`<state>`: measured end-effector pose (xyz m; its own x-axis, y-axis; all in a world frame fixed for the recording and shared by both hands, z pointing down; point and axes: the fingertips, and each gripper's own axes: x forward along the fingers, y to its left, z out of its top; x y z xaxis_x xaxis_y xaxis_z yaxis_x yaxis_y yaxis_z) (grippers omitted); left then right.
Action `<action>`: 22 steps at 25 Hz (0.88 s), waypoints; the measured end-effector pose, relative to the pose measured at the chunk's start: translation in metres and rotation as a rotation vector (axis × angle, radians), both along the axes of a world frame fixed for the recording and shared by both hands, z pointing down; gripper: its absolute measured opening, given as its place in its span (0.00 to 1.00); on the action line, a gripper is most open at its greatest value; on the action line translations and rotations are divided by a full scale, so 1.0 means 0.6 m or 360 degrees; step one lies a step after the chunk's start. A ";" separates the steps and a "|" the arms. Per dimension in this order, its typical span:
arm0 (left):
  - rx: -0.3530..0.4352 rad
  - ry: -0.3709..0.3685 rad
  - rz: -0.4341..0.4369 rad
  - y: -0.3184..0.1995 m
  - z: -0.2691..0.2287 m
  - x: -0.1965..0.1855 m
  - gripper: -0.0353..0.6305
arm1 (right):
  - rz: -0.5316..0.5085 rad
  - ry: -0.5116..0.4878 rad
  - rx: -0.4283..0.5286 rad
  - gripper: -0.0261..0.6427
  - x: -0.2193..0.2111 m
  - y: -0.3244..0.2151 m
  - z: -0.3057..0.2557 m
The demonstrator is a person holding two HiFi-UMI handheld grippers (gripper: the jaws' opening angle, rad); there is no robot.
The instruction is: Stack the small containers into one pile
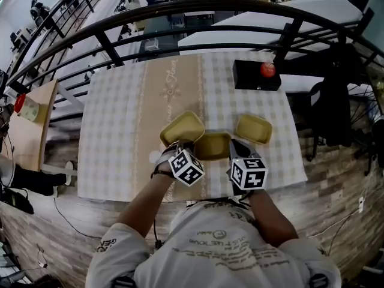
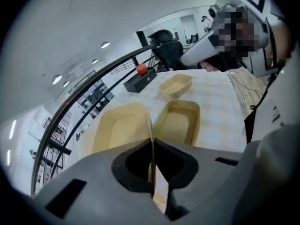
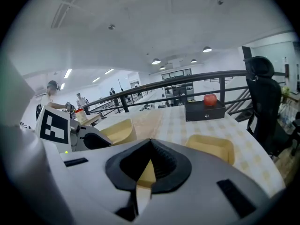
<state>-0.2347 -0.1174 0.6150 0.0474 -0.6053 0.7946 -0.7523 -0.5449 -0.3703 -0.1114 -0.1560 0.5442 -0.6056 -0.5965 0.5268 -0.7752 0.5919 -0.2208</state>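
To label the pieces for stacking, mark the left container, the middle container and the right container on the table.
left container (image 1: 182, 128): head view, on its inner floor.
middle container (image 1: 213, 146): head view, on its inner floor.
right container (image 1: 254, 129): head view, on its inner floor.

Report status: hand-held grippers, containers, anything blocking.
Left hand-held gripper shut on left container rim. Right hand-held gripper shut on middle container rim. Right container ungripped; nothing stacked. Black box far back, not blocking.
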 end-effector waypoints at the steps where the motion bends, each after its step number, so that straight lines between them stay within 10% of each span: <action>1: -0.0004 -0.0013 0.0067 -0.001 -0.002 0.016 0.07 | 0.0024 0.0000 -0.0002 0.04 0.010 -0.001 0.000; 13: -0.0187 -0.0066 0.0649 0.013 0.031 0.173 0.07 | 0.0276 0.0005 -0.0024 0.04 0.117 -0.008 0.009; 22: -0.0336 -0.0110 0.0806 0.033 0.075 0.198 0.07 | 0.0374 0.0018 -0.0044 0.04 0.167 -0.006 0.014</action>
<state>-0.1162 -0.0975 0.6597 0.2350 -0.3476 0.9077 -0.3545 -0.9002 -0.2529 -0.0114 -0.1598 0.5528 -0.4456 -0.7056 0.5509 -0.8935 0.3885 -0.2252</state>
